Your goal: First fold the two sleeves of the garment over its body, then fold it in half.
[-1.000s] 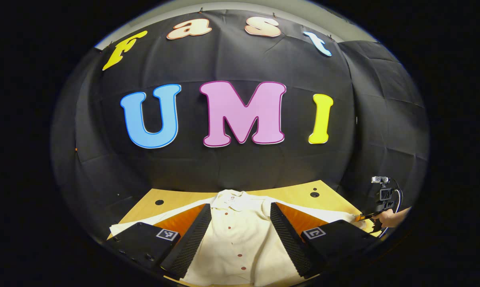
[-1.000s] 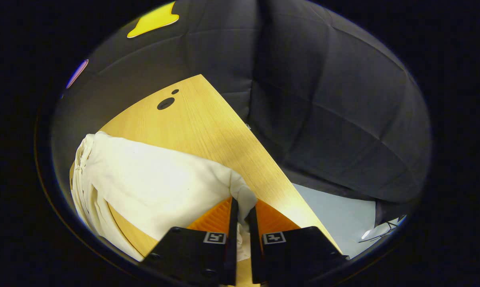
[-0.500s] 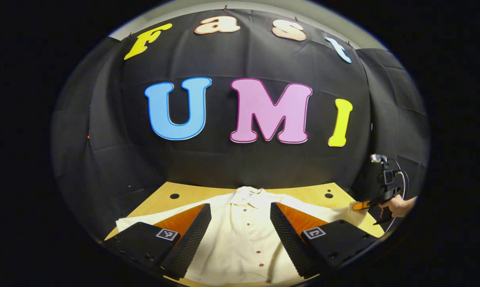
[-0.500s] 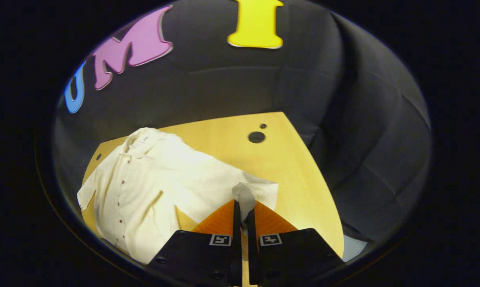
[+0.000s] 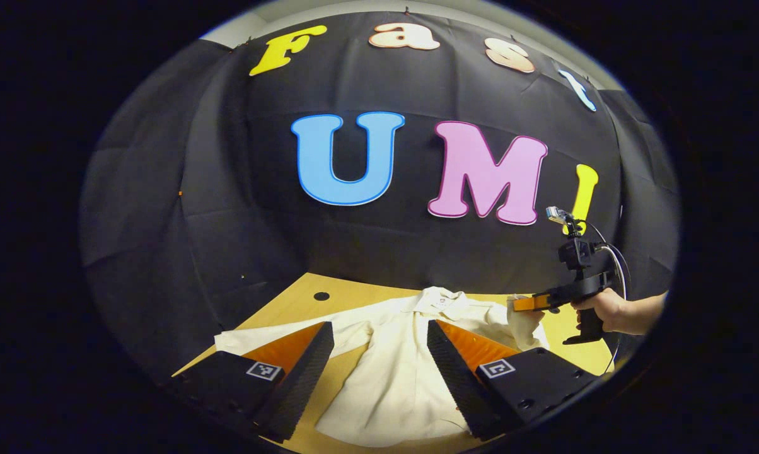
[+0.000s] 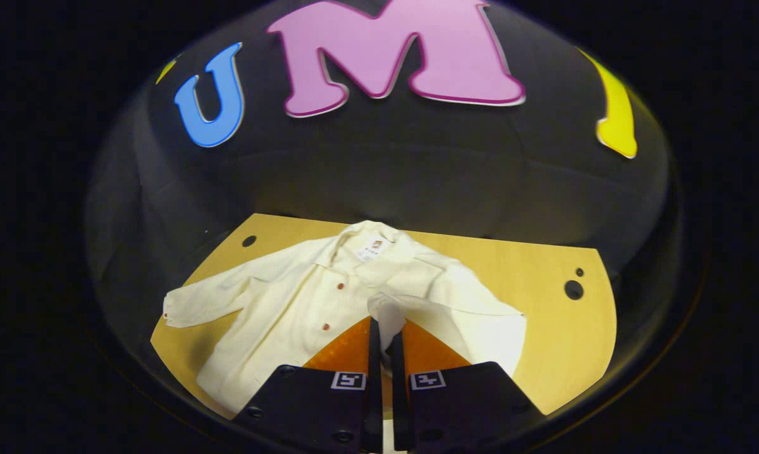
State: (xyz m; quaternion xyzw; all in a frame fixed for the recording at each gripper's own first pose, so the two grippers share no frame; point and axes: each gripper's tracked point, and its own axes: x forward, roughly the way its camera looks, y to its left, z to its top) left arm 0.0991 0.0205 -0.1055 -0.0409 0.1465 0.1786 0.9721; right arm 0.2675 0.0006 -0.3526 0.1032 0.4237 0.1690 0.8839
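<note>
Wooden desk (image 6: pixel 543 353) against black cloth wall. Cream garment (image 6: pixel 304 302) lies spread face up, collar toward desk's far edge. Your right gripper (image 6: pixel 384 328) is pinched tight on right sleeve cuff (image 6: pixel 386 313), lifted over garment body. Your left gripper (image 5: pixel 379 353) hangs wide open and empty above hem. Left sleeve (image 6: pixel 203 299) lies stretched toward desk's left edge. Risk: thin pinch slips, sleeve drops bunched; hard pull drags whole garment askew.

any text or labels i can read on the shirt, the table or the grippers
neck label of the shirt: small reddish print, too small to read.
square markers on the fingers of the left gripper and the right gripper: black-and-white code patterns, no words.
table: no text.
</note>
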